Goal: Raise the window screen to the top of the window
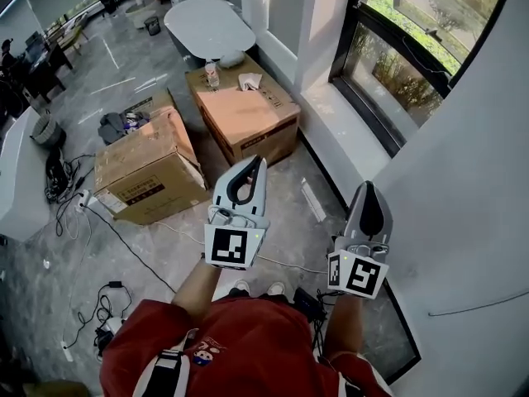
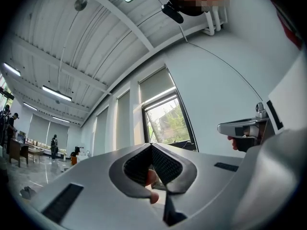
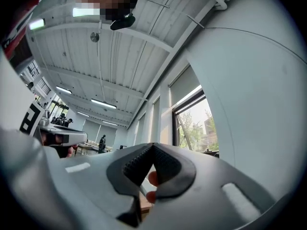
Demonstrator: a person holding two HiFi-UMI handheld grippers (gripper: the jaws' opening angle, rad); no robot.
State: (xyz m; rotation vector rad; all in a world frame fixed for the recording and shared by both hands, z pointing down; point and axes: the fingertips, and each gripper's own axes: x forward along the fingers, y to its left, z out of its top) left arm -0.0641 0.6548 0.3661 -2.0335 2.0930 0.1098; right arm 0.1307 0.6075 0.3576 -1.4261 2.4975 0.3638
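Step in hand: judged to be the approach. Neither tool touches the pale grey roller window screen [image 2: 156, 86] yet.
Method: part one pair of jaws before arriving, take the screen's bottom edge near the middle of the dark-framed window [image 1: 413, 48], and lift straight up so it does not skew. No pull cord can be made out, so look for one before committing.
Left gripper: the white two-jaw left gripper [image 1: 259, 164] is on the room side of the window, well short of it. Its jaws are pressed together with nothing between the ribbed pads.
Right gripper: the white two-jaw right gripper [image 1: 369, 185] is the nearer one to the window, beside the plain white wall [image 1: 463, 180]. Its jaws are also together and empty.
Window screen: it covers only the top part of the window. Its lower edge hangs partway down, with glass and greenery showing below.
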